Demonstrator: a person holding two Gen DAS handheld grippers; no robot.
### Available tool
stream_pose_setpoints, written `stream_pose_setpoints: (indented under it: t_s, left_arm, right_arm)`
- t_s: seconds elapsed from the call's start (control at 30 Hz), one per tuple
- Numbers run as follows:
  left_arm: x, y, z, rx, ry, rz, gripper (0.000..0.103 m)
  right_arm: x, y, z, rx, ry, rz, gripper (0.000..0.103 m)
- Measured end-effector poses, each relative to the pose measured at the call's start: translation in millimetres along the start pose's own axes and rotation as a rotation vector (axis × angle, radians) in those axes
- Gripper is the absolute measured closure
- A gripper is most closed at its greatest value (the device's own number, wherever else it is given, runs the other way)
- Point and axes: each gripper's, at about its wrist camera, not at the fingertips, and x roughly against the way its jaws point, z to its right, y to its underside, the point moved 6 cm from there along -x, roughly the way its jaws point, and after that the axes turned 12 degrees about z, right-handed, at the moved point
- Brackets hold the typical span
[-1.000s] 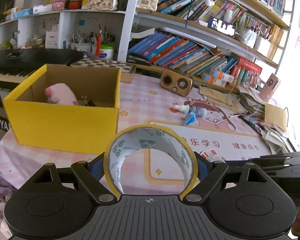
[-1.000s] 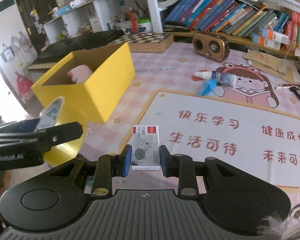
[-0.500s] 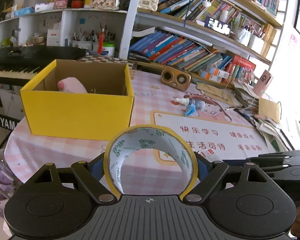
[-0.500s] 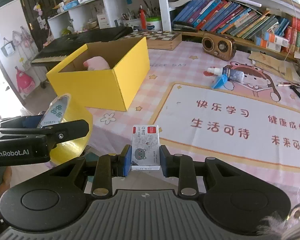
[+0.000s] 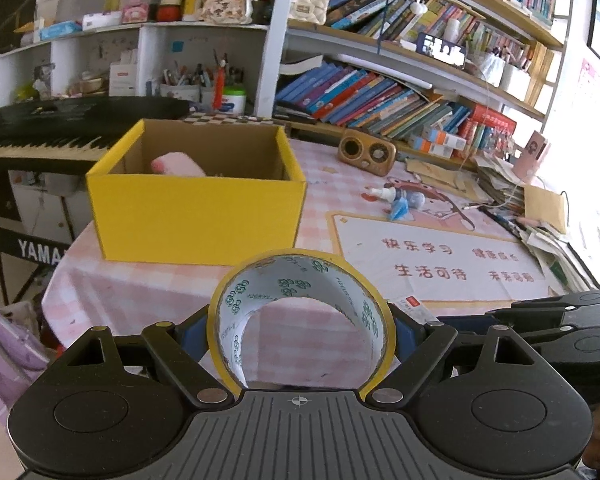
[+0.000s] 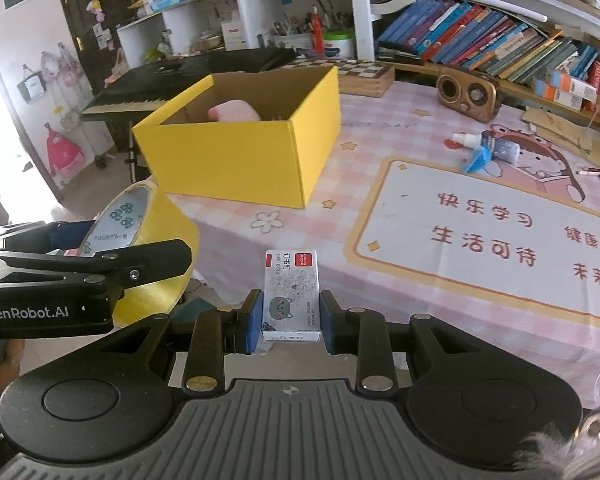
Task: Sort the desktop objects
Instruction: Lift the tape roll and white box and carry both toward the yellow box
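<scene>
Left wrist view: the left tool (image 5: 299, 326) is spread wide, clamping a yellow tape roll (image 5: 300, 312) by its outer wall. The right tool (image 6: 290, 314), nearly closed, grips a staple box (image 6: 291, 294). The yellow box (image 6: 240, 148) stands on the desk (image 6: 380, 240) at 11 o'clock.

Before you sits a table (image 6: 380, 184) under a pink checked cloth. On it you have an open yellow box (image 6: 236, 156) at the left, a printed desk mat (image 6: 496, 236) to the right, a small spray bottle (image 6: 488, 148) lying on the mat's far edge, a brown speaker (image 6: 470, 94) behind, and a chessboard (image 6: 364, 72) past the box.
</scene>
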Motion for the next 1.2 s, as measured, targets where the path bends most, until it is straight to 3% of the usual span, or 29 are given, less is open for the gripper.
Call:
stream_pose_setpoints:
  t_s: [0.37, 1.2]
  left_arm:
    - [14, 6, -25, 0.035, -0.042, 0.004, 0.016]
    - [20, 6, -56, 0.095, -0.073, 0.024, 0.016]
  right_arm:
    - [-6, 4, -29, 0.030, -0.037, -0.013, 0.076]
    - [-25, -5, -53, 0.071, -0.047, -0.051, 0.076]
